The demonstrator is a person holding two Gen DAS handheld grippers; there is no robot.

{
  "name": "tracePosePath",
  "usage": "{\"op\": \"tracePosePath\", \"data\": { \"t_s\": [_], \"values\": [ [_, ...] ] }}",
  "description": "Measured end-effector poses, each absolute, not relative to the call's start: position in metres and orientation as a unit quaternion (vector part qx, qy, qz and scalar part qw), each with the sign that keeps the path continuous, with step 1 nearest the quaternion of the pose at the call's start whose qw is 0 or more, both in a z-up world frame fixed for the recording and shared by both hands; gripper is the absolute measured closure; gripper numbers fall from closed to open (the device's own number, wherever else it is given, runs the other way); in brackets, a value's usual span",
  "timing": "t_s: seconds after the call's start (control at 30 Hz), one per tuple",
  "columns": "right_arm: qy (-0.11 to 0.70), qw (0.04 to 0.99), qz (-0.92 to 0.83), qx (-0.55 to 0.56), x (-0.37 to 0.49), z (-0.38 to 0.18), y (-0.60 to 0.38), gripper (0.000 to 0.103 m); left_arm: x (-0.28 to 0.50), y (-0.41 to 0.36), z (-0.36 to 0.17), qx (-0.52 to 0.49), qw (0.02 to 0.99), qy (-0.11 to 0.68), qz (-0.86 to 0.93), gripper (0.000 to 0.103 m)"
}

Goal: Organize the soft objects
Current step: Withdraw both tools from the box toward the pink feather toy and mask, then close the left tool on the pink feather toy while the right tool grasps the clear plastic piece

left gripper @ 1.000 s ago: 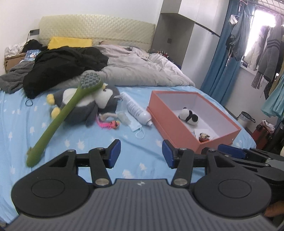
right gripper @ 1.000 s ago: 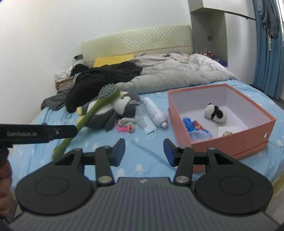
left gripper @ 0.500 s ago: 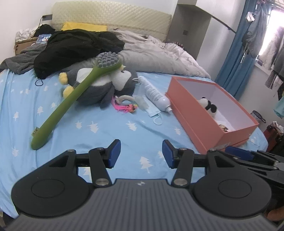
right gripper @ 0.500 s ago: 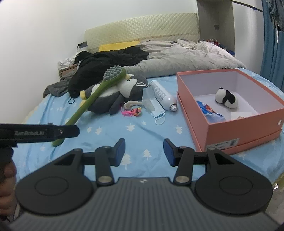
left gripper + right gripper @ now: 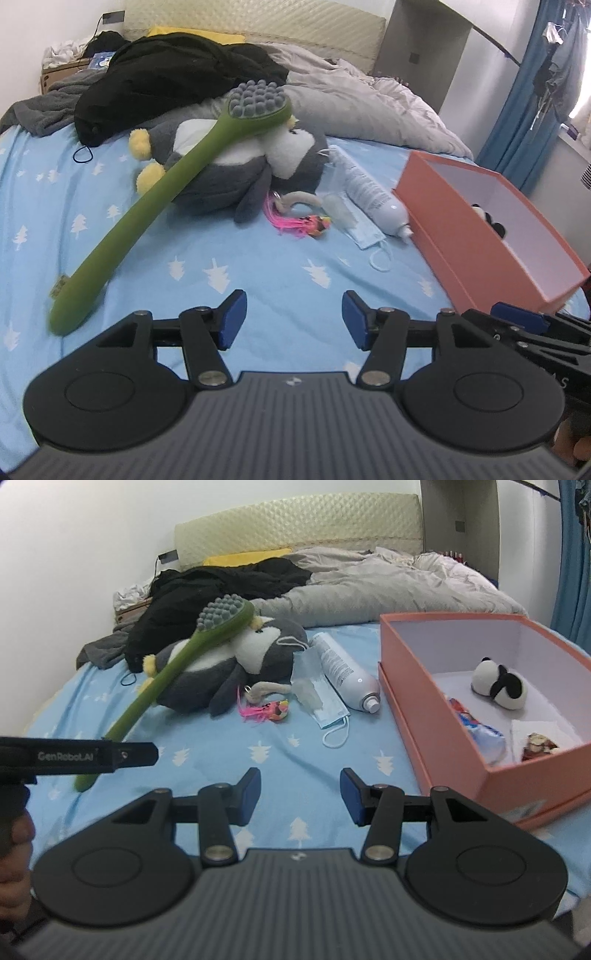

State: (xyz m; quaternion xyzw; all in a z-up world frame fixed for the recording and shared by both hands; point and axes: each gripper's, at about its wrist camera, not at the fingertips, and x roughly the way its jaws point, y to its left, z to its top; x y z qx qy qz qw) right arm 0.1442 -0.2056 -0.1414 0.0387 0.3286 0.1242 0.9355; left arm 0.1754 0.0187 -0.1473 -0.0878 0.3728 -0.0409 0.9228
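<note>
Plush grey-and-white penguin toy (image 5: 229,166) lies under your long green massage brush (image 5: 173,184), face half hidden; both grippers' jaws open, empty, left (image 5: 290,318) just widened.

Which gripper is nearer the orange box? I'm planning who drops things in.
Right. The right gripper sits just beside the orange box; the left gripper is farther off, toward the green brush.

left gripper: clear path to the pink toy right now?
Probably yes. The left gripper is open and empty, and only bare sheet lies between it and the pink toy. The penguin and mask flank it closely.
</note>
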Motion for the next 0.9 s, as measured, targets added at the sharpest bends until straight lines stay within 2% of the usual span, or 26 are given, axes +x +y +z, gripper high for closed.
{"op": "tracePosePath", "data": {
  "t_s": [0.37,0.9],
  "values": [
    [0.345,0.931,0.119,0.012,0.228,-0.193,-0.188,0.053,0.266,0.029,-0.207,-0.128,0.914,0.382,-0.041,0.040],
    [0.327,0.936,0.127,-0.005,0.327,-0.230,-0.171,0.057,0.370,0.010,-0.238,-0.144,0.906,0.377,-0.130,0.040]
  ]
}}
